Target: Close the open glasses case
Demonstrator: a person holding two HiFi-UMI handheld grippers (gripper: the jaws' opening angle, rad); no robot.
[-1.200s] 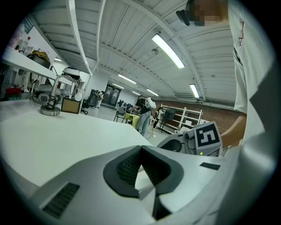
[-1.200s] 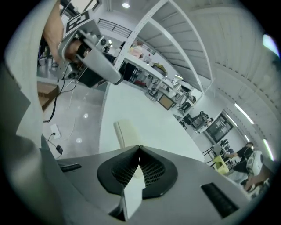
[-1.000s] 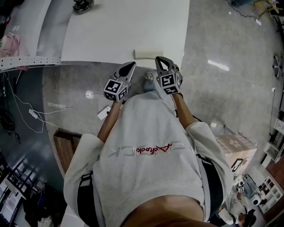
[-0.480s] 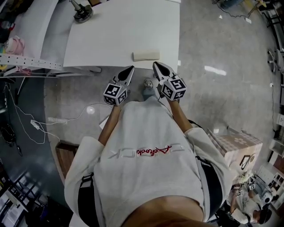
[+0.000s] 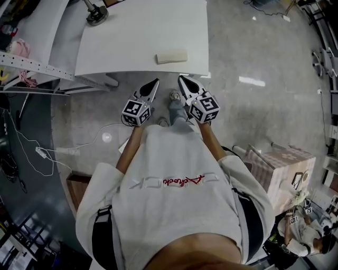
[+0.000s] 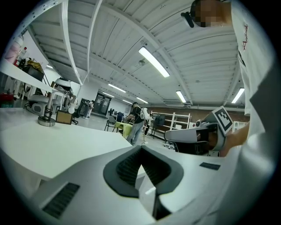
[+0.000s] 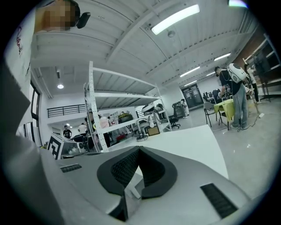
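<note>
Nothing of the task is judged to be done as yet: the left gripper (image 5: 151, 88) and the right gripper (image 5: 185, 86) are held closed and empty, short of the white table (image 5: 132, 37), where the pale glasses case (image 5: 172, 56) is seen untouched near the front edge

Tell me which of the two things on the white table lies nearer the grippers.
The pale beige case, by the near edge of the table; the dark round-based object sits at the far left corner.
</note>
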